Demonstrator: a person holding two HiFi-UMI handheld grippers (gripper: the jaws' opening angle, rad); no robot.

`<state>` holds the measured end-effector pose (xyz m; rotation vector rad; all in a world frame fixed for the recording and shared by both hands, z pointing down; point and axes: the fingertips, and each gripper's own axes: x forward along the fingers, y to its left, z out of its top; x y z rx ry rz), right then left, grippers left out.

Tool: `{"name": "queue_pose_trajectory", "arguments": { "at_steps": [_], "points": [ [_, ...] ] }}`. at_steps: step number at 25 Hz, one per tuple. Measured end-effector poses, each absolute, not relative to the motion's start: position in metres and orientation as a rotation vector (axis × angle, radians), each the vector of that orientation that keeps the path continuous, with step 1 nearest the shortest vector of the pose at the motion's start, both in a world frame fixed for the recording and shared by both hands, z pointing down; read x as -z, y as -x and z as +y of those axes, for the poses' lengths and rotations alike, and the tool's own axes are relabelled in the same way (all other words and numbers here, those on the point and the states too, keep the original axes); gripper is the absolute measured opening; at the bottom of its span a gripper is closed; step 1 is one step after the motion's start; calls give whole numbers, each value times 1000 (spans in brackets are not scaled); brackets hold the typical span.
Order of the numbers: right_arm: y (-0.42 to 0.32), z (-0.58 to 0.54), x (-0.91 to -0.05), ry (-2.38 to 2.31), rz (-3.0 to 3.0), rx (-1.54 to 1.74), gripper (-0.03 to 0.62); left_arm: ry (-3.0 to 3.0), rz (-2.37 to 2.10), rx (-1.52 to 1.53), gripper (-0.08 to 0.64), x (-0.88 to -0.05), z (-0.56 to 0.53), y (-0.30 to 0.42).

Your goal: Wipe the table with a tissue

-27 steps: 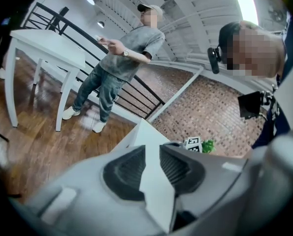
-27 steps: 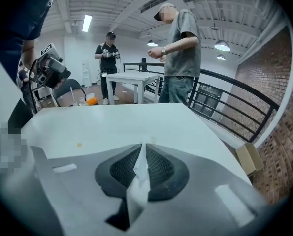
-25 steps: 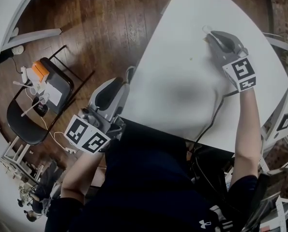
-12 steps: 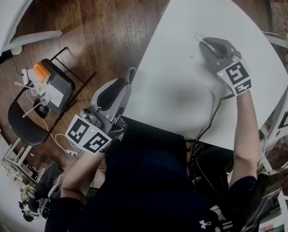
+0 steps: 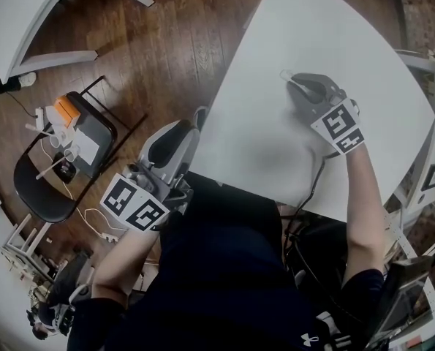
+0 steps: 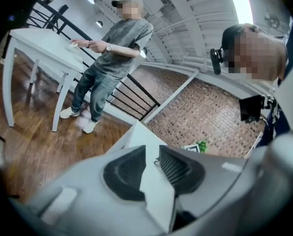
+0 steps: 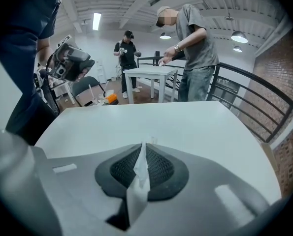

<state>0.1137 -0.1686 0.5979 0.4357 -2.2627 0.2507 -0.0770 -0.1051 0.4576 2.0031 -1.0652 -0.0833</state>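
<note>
at about 2 o'clock in the head view, the right gripper (image 5: 294, 82) is low over the white table (image 5: 327, 28), its nose aimed toward 10 o'clock. its jaws are pressed together on a thin white tissue (image 7: 140, 173), which stands pinched edge-on between the ribbed black pads (image 7: 158, 168), with a small crumpled tip poking out past them. from the head view that tip (image 5: 285, 75) lies at the tabletop, well in from the table's edges; whether it is touching the surface cannot be told.

at 8 o'clock, the left gripper (image 5: 197, 115) hangs off the table's near left edge, over the wooden floor (image 5: 166, 42). in the left gripper view its jaws stand slightly apart, gripping nothing, and the table corner (image 6: 136, 134) shows beyond the gap.

at 9 o'clock a black chair (image 5: 42, 189) carries small clutter, including something orange (image 5: 62, 110). at 11 o'clock is a second white table (image 5: 20, 13). a standing person (image 7: 193, 43) is at 12 o'clock in the right gripper view.
</note>
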Motion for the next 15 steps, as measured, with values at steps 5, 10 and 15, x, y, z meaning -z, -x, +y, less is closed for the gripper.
{"name": "queue_pose_trajectory", "arguments": {
  "at_steps": [5,10,15],
  "points": [
    [-106,-143,-599,-390,-2258,-286,29,-2010,-1064,87,83,-452,-96,79],
    [-94,-120,-598,-369,-2266,-316,28,-2019,-1057,94,83,-448,-88,82],
    [-90,-112,-601,-377,-2261,-319,28,-2026,-1054,100,83,-445,-82,82]
  ]
}}
